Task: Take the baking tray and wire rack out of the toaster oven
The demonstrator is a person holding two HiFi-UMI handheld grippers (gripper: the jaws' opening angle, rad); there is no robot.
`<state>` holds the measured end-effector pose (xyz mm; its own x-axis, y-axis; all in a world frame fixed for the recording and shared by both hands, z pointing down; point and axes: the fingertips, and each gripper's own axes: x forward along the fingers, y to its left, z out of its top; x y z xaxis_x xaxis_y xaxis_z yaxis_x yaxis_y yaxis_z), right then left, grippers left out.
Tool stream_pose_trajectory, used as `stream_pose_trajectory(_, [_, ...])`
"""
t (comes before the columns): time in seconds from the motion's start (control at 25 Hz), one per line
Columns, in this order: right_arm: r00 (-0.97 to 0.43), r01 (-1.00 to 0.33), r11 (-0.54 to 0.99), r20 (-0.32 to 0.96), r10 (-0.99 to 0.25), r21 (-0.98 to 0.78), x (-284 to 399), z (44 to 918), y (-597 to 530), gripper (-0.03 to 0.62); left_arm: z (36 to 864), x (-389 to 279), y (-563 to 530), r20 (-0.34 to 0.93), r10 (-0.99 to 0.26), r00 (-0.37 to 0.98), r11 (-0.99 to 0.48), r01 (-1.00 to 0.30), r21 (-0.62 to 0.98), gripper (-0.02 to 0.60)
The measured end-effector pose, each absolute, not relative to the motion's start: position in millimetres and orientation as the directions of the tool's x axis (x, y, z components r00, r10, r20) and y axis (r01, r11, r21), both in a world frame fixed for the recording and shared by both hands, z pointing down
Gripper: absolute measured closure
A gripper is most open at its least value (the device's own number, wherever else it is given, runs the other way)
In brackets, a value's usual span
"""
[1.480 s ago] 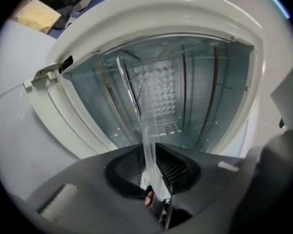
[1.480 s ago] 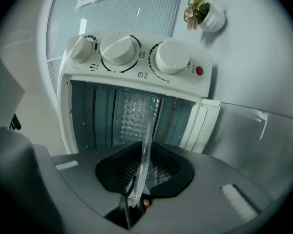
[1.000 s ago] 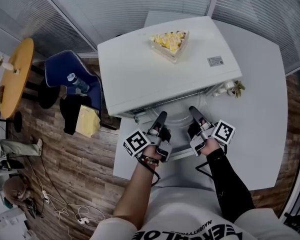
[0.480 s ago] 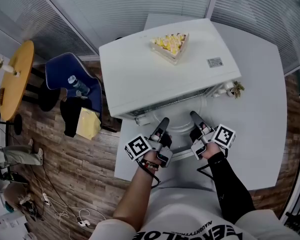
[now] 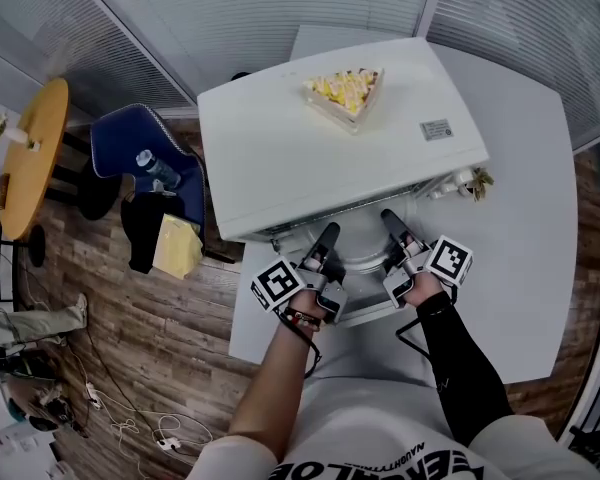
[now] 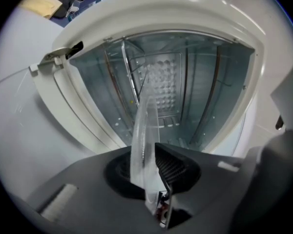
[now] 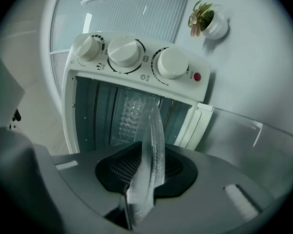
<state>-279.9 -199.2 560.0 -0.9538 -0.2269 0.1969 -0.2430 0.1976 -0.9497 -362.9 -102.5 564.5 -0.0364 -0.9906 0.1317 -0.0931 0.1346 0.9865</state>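
The left gripper (image 5: 327,234) and right gripper (image 5: 388,218) each clamp the tray (image 6: 142,126) rim; the tray extends ahead into the oven (image 5: 320,148). Step in hand: tray withdrawal. The next move likely calls for an even, level pull back.

No legible txt; oven label (image 5: 436,129), shirt print (image 5: 380,460) unreadable.

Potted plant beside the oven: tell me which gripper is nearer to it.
Right. The right gripper is at the mouth of the toaster oven, below-left of the potted plant; the left gripper is farther left.
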Motion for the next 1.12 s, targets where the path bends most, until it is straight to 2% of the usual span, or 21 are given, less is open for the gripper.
stream_pose_trajectory(0.16, [-0.967,-0.161,0.207,0.113,-0.228,-0.965,-282.5,552.3,-201.7,0.546,560.3,-365.3,-106.1,0.109,-0.993,-0.039,0.113,-0.121,0.986,0.480])
stream_pose_trajectory(0.4, [-0.968,-0.115,0.201,0.065,-0.242,-0.973,-279.8,543.4,-193.1,0.551,552.8,-363.9,-98.3,0.078,-0.996,-0.050,0.084,-0.121,0.989,0.483])
stream_pose_trajectory(0.72, [-0.961,-0.098,0.214,0.037,-0.273,-0.972,-263.7,522.0,-173.6,0.549,529.4,-349.4,-84.4,0.042,-0.999,0.022,0.037,-0.187,0.982,0.479])
stream_pose_trajectory(1.12, [-0.944,-0.083,0.258,-0.007,-0.330,-0.963,-238.9,489.4,-143.1,0.546,499.2,-329.9,-59.5,-0.013,-0.996,0.086,-0.030,-0.200,0.979,0.477])
